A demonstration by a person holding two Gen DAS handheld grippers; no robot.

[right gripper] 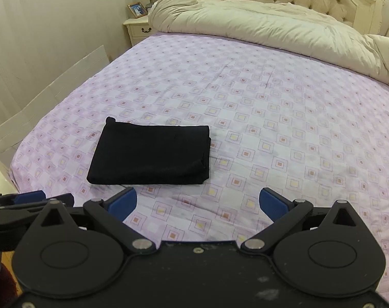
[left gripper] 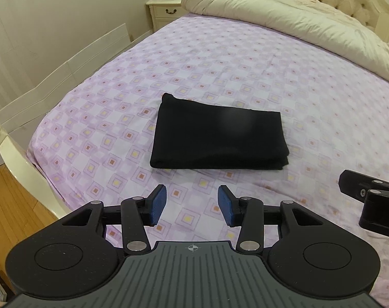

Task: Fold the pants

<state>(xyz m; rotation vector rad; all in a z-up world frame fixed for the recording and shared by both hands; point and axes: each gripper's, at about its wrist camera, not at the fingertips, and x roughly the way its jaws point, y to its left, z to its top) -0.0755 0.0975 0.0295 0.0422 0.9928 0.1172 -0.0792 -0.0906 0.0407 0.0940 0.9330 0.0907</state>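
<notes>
The nightstand (left gripper: 166, 12) stood at eleven o'clock beside the bed (left gripper: 245, 64), the duvet (left gripper: 284, 18) heaped toward one o'clock. The pants (left gripper: 220, 134) lay folded into a black rectangle on the sheet, at twelve o'clock from the left gripper (left gripper: 192, 206), whose jaws were parted and empty. The right gripper (right gripper: 198, 205) was spread wide and empty, the pants (right gripper: 150, 154) at eleven o'clock from it.

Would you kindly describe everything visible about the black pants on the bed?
The black pants are folded into a neat, flat rectangle of several layers, stacked edges showing at the right side. The fabric looks soft, matte and plain. They lie on the purple checked sheet near the bed's foot. Nothing else touches them.
</notes>
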